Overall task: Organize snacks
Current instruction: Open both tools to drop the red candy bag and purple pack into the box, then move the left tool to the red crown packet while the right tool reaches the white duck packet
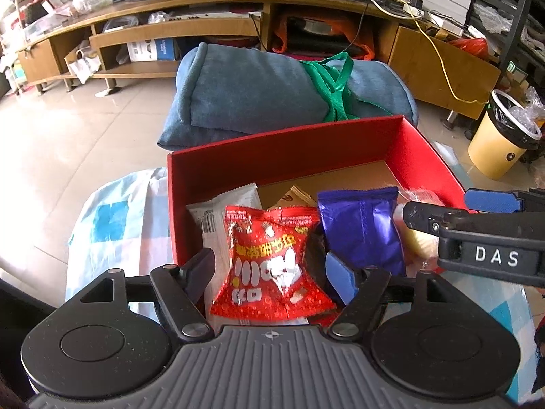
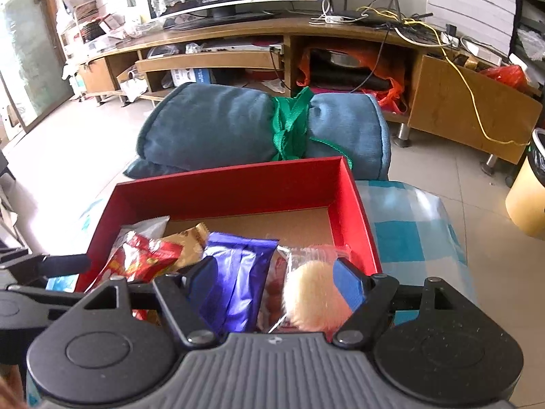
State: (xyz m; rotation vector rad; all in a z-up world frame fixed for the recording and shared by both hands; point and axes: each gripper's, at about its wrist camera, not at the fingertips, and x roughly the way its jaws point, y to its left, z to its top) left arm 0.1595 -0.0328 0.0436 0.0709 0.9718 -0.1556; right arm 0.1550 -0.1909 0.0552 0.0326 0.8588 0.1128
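A red box (image 1: 299, 143) (image 2: 238, 184) stands on a checked cloth and holds several snack packs. My left gripper (image 1: 272, 269) is open, its fingers either side of a red snack pack (image 1: 272, 259) (image 2: 143, 259) at the box's near edge. My right gripper (image 2: 276, 279) (image 1: 453, 214) is open over the box's near right part, around a purple pack (image 2: 235, 279) (image 1: 361, 228) and a clear pack with a pale round cake (image 2: 310, 289) (image 1: 419, 242). A white pack (image 1: 218, 214) lies at the left and a tan pack (image 2: 190, 242) behind.
A rolled blue cushion tied with a green strap (image 1: 272, 92) (image 2: 259, 126) lies on the floor behind the box. A long wooden TV stand (image 1: 238, 17) runs along the back. A yellow bin (image 1: 500, 133) stands at the right. The blue checked cloth (image 2: 412, 225) covers the table.
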